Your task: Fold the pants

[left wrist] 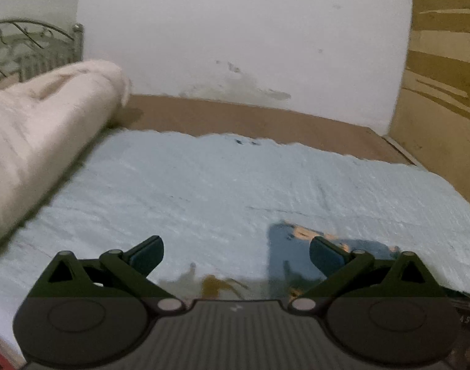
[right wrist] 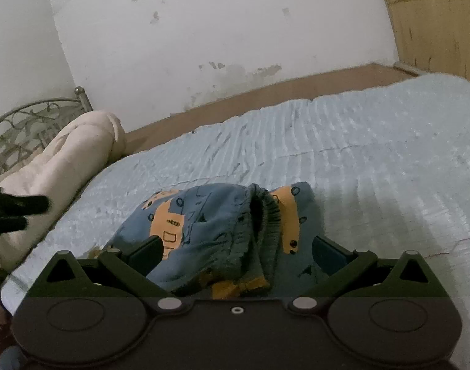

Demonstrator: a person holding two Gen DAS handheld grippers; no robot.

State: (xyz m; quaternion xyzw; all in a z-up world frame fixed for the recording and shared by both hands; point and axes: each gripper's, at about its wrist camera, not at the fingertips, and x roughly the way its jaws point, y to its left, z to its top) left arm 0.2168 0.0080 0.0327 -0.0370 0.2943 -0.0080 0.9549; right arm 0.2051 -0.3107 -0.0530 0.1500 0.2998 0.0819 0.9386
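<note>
- The pants (right wrist: 222, 231), blue with orange print, lay bunched on the bed's blue cover (right wrist: 358, 154), waistband gaping toward the right gripper (right wrist: 236, 254).
- That gripper hung just over them, jaws wide, holding nothing.
- The left gripper (left wrist: 236, 254) was likewise wide and empty, the pants to its right.
- Likely best: pinch the waistband at both ends, pull the cloth flat, then fold.
- No containers showed.

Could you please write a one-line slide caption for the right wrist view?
Open right gripper hovering over crumpled blue pants on a light-blue bedspread.
</note>
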